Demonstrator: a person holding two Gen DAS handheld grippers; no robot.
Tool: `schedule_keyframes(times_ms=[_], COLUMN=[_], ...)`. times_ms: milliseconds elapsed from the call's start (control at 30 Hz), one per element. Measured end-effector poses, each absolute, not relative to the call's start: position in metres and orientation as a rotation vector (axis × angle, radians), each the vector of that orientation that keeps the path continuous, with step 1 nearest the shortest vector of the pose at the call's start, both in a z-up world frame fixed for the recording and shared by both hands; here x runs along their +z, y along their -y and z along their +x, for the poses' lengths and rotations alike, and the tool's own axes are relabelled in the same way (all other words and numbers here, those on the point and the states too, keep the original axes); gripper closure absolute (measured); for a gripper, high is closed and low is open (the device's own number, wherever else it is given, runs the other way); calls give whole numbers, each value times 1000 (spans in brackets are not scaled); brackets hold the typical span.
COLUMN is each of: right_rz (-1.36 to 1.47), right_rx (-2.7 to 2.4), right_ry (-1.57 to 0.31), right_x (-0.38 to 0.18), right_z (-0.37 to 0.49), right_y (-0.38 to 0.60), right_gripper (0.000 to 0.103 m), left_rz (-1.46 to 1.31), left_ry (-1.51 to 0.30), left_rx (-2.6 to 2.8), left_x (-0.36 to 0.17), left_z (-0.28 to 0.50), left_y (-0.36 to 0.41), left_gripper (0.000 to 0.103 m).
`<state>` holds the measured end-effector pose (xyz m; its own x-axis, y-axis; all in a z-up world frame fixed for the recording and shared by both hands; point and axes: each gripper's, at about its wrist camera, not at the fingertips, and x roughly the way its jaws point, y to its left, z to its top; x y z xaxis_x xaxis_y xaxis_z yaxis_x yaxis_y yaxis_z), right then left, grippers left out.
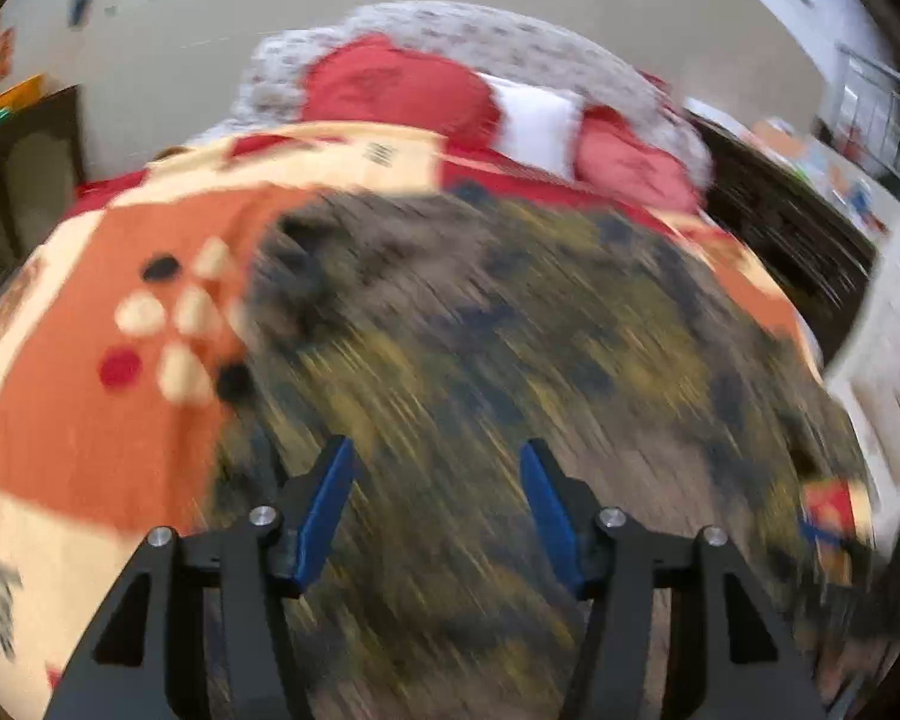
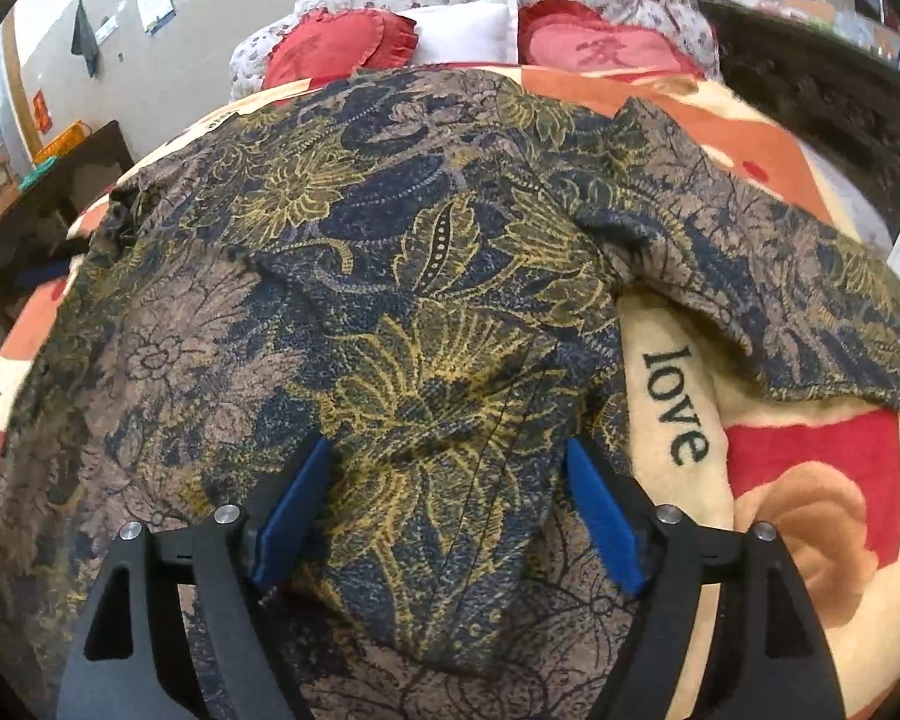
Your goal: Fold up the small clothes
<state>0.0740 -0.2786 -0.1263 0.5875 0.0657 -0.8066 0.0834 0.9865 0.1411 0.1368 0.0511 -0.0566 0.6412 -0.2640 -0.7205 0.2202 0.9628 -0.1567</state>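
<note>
- Right hand-held gripper [image 2: 447, 468] — blue fingers spread apart over the garment [image 2: 390, 276], gripping nothing.
- Left hand-held gripper [image 1: 437, 468] likewise agape above it.
- Brown cloth, navy-and-yellow floral print — rumpled, spread across the bed's blanket [image 2: 810, 480].
- Red pillows [image 2: 342, 42] far off.

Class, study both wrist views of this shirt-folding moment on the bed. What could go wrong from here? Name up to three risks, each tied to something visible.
1. The left gripper view is motion-blurred; closing while moving fast could miss the patterned shirt.
2. The right gripper is open over bunched cloth; it may pinch several layers, spoiling the fold.
3. The sleeve lies creased on the soft blanket; a grasp might catch the blanket too.
</note>
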Motion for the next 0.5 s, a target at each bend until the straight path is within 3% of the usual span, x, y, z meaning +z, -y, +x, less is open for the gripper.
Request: schedule_keyframes(times_ms=[67,233,367,500], right_rz=[191,386,740,1283], right_rx=[-39,-280,-499,-531], right_ry=[-912,-784,-760,-654], right_x=[-108,-72,-88,-147], right_z=[64,21,-25,-78], right_y=[297,430,553,636], right_gripper=[36,36,36,36], left_rz=[-18,-6,43,71], left_ry=[-830,-897,-894,-889], left_rx=[-311,-300,-269,-253], left_x=[-68,-103,-106,-108], left_z=[103,82,83,83], left_y=[-42,-35,-26,-20], left_gripper=[42,40,30,28])
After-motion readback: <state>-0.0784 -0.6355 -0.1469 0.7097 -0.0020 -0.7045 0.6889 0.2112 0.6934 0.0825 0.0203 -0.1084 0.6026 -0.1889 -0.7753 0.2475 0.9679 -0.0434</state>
